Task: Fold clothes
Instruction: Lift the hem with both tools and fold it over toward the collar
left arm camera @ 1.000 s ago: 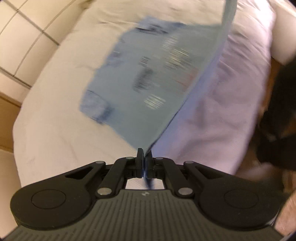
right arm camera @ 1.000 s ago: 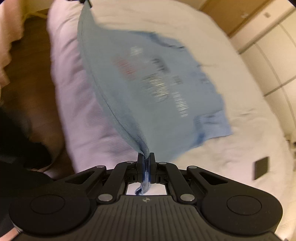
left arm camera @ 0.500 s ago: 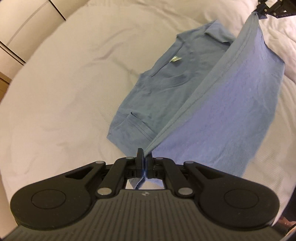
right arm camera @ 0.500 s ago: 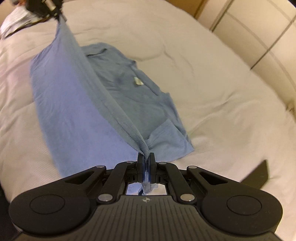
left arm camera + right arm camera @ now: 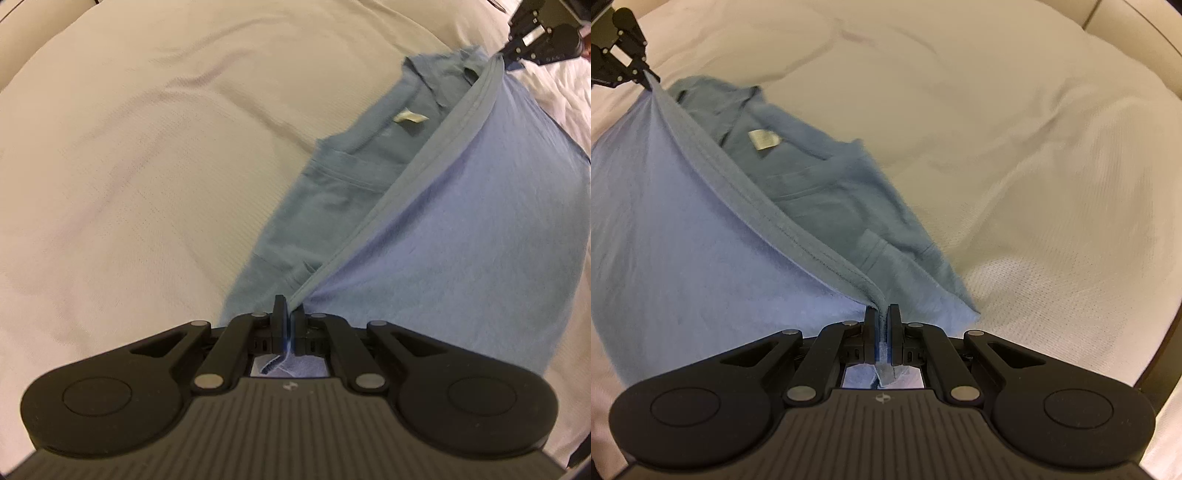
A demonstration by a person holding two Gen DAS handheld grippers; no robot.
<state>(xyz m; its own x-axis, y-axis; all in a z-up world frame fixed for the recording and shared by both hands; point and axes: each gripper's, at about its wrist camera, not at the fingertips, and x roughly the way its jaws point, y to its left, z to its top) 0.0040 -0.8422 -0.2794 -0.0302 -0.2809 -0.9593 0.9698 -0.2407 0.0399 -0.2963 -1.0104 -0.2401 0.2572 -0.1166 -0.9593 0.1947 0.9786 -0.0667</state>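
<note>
Left wrist view: left gripper clamped tight on the hem of a blue shirt, cloth pinched between the jaws. Hem stretched taut, up and rightward from the jaws to the right gripper at the far corner. Beyond the jaws, shirt body flat on the white bedspread, pale neck label showing. Nothing blocking the fold.

Right wrist view: right gripper likewise closed on the hem. Taut edge running up and leftward to the left gripper. Label left of and beyond the jaws; rumpled bedspread off to the right.
</note>
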